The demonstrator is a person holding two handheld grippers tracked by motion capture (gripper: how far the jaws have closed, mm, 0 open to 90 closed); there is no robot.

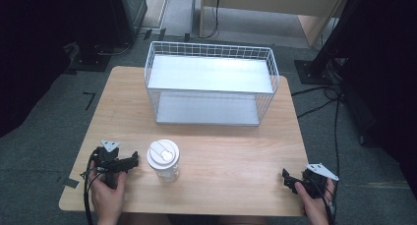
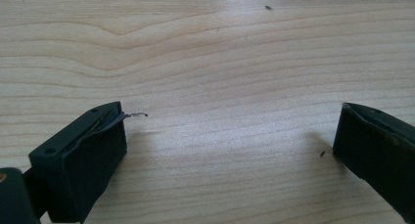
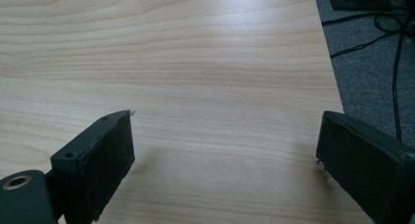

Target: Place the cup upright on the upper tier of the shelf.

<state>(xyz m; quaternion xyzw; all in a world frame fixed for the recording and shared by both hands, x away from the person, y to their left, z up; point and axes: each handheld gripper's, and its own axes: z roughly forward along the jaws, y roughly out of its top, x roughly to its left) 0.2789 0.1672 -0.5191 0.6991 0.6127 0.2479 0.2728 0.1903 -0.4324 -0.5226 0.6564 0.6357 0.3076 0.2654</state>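
Left gripper (image 1: 129,162) sits just beside the cup (image 1: 163,159), jaws wide, likely lined up to grab it. Right gripper (image 1: 289,180) rests well apart, jaws wide, holding nothing.

Light wooden table (image 1: 231,151), pale grain, standing on grey carpet (image 1: 44,136). Left claw (image 1: 132,162) at the near left corner; jaws apart over bare wood. Clear cup (image 1: 163,160) with white lid stands upright on the table just beside this claw, on its jaw side. White wire rack (image 1: 211,82) with two grey shelves sits on the far half, well beyond both claws. Right claw (image 1: 287,180) at the near right corner, jaws apart, table edge just beside it.
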